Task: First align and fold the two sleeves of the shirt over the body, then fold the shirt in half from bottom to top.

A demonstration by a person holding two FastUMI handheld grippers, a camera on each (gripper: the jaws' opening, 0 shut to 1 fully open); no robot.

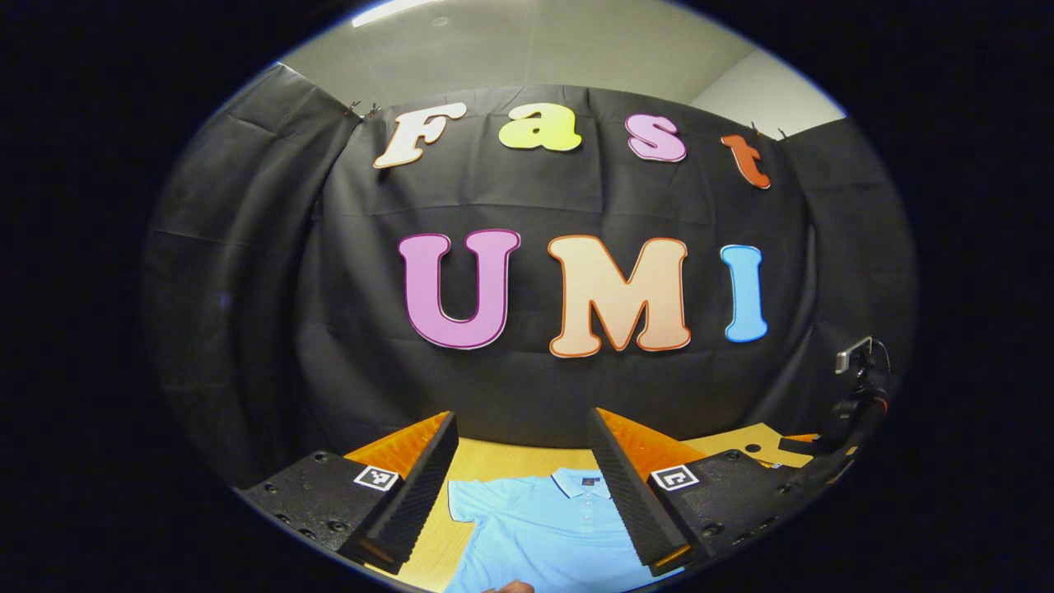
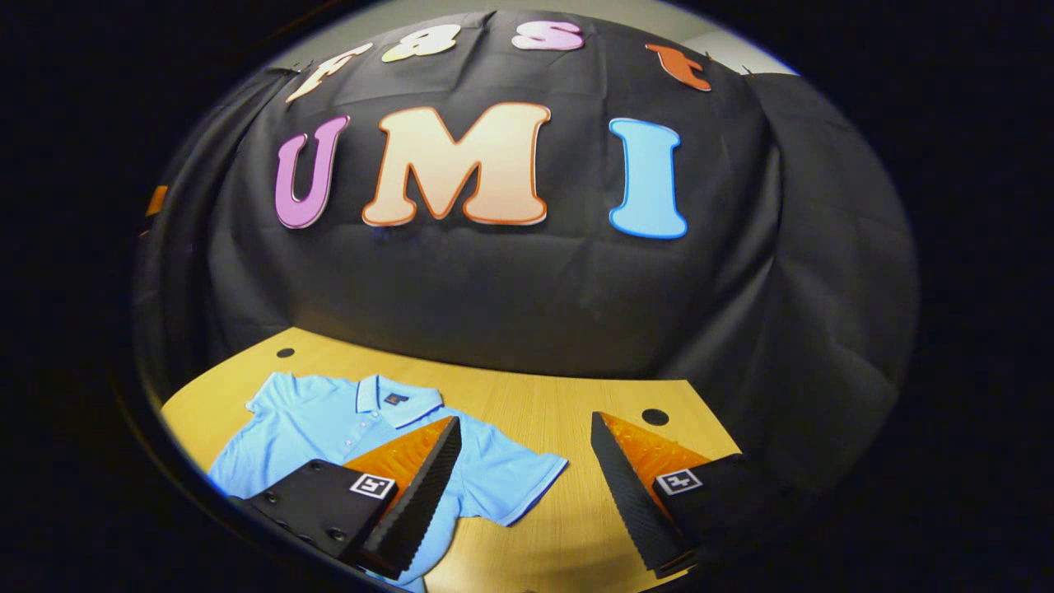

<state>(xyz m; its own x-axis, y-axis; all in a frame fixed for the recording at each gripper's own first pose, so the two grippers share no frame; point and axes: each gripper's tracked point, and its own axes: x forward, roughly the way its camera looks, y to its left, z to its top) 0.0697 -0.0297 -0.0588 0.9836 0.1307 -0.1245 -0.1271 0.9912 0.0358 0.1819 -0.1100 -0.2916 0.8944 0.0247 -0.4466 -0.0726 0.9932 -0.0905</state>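
Right gripper view shows the shirt [image 2: 329, 424] lying flat and face up on the table [image 2: 543, 412], collar toward the booth wall, both short sleeves spread out to the sides and not yet folded. The right tool [image 2: 523, 486] hangs above the table with its jaws wide apart and nothing between them; the sleeve [image 2: 515, 478] nearest it lies just below the gap. In the left gripper view the left tool [image 1: 523, 486] is likewise spread open and empty, held over the collar [image 1: 580, 482] and chest of the shirt.

The step in hand, as I judge it, is the first sleeve fold. To do it well, each tool should come down on a sleeve's hem (pinching one layer of cloth, not the body beneath), lift only slightly, and carry the sleeve inward so that its edge lies square along the side seam, both sides matching.
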